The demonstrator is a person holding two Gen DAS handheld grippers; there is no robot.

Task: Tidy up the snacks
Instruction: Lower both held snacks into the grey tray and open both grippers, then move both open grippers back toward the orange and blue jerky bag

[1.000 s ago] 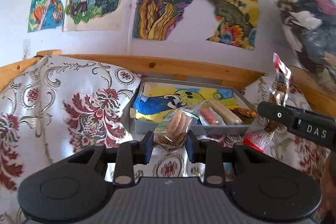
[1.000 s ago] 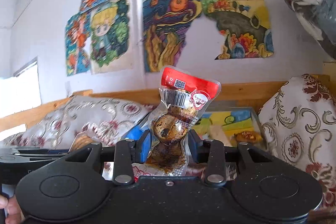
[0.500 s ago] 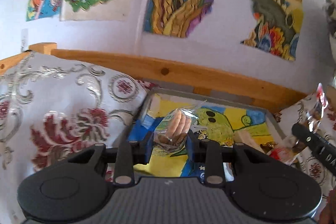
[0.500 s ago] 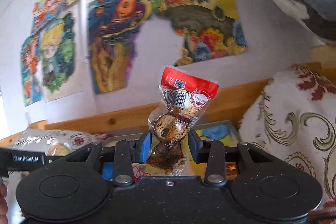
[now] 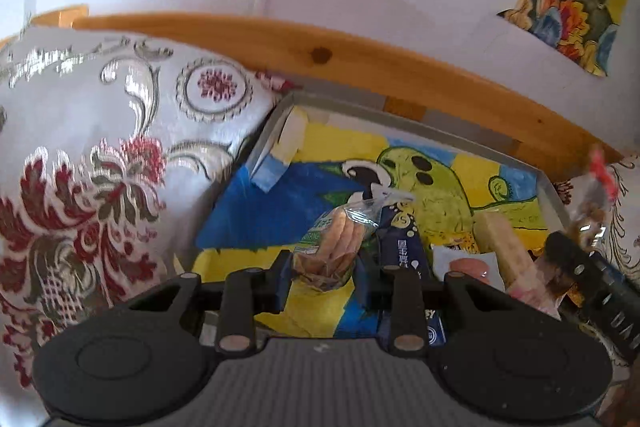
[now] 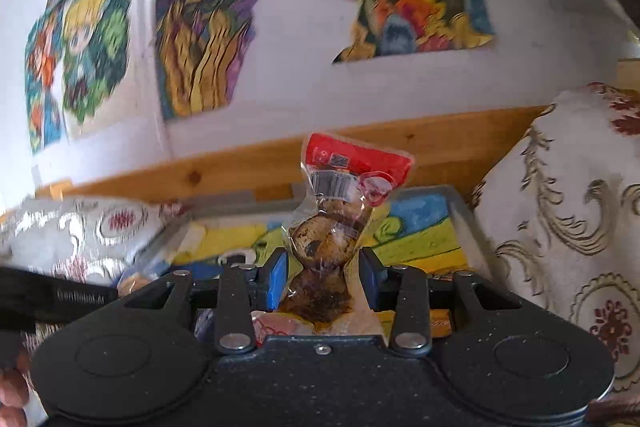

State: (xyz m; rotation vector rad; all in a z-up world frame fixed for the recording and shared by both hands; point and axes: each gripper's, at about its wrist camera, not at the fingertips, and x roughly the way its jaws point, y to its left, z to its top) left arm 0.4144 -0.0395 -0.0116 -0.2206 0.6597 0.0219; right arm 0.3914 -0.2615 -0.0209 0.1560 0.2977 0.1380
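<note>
Left tool (image 5: 322,277) grips a biscuit packet (image 5: 340,243); right tool (image 6: 322,281) clamps an egg pouch (image 6: 332,227), bottom hidden.

Both grippers have moved forward: the left gripper (image 5: 323,277) now holds its biscuit packet (image 5: 336,243) over the tray's (image 5: 554,193) near-left part.

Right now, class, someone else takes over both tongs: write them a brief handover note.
Left tongs: shut on a clear biscuit packet, held over the grey tray.
Right tongs: shut on a red-topped egg packet, held upright at the tray's near edge.
Done: a few snacks already lie in the tray's right part, a sausage among them.
Left: set both packets down in the tray, then open the tongs.
</note>
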